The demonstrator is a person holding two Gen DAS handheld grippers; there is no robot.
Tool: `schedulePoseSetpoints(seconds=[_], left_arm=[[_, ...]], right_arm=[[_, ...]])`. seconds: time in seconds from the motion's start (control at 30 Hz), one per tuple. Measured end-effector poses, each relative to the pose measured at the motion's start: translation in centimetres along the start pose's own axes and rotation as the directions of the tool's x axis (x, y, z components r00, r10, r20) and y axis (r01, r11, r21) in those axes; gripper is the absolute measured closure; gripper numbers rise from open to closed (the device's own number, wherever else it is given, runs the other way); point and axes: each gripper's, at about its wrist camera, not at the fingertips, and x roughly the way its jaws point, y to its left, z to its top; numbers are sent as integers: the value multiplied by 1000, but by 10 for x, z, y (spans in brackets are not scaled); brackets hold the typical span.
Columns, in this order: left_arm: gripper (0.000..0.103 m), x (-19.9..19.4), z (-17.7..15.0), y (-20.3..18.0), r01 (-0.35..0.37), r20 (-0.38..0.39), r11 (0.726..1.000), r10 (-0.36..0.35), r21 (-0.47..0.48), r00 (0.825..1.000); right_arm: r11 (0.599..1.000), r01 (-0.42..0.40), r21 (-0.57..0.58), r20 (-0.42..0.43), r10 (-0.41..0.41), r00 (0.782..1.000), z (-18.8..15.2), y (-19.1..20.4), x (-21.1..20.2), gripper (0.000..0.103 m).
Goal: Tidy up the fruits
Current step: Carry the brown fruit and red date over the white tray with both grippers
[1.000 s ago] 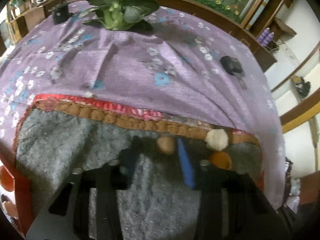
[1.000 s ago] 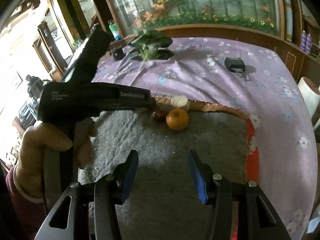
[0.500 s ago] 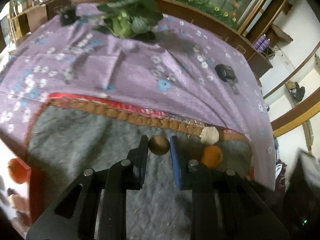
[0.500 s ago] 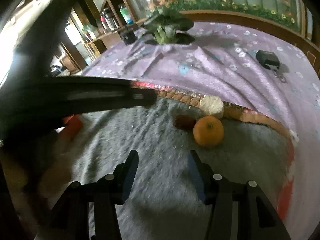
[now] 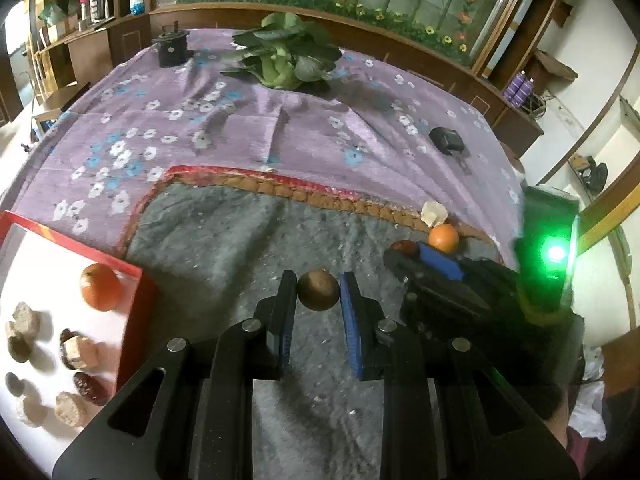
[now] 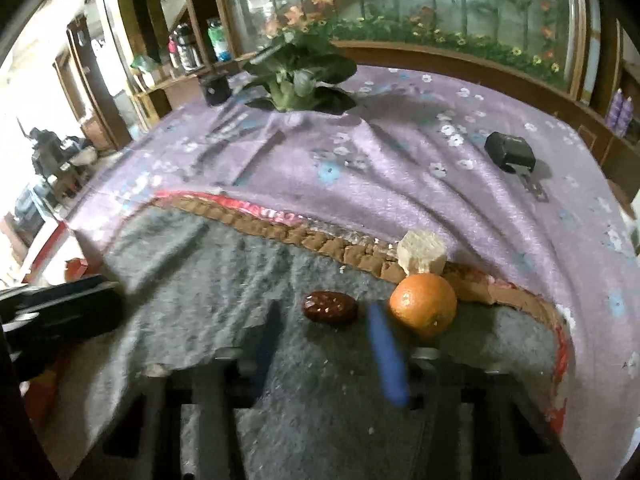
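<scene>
Grey felt mat (image 5: 240,240) on flowered purple cloth (image 5: 180,128) — wood-panelled room.

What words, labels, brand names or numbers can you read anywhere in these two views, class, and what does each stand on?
None can be read.
The bottles on the shelf carry labels too small and blurred to make out.
The black device on the purple cloth shows no legible marking.
The gripper bodies show no readable print.

Dim indoor light reaches me from the bright doorway at far left, a green lamp (image 5: 555,254) glares at right, my right gripper (image 6: 326,344) is motion-blurred, and both fisheye views curve into dark corners.
</scene>
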Motion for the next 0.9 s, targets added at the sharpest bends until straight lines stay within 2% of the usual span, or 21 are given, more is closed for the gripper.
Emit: schedulePoseSetpoints(seconds=[0.13,0.33,0.53,0.73,0.9], left_arm=[[82,-11,-6,12,-13,9,1000,13,-5,1000],[82,-34,-20,37,-31,34,999,32,-29,999],[82,-60,-38,70,-34,39,995,38,-91,999],[82,-84,-61,103,-88,56,987,96,-132,994],[82,-100,-75,132,-155,82,973,170,-171,982]], right_arm=[[1000,11,-11,19,-11,1000,-4,1,-4,75],[998,-64,26,58,62,996,-19,7,-44,75],[990,-135,-29,107,138,985,-38,50,-84,75],[977,-195,-86,122,204,971,-54,98,-103,75],[964,-228,-138,106,243,964,-58,133,-102,75]])
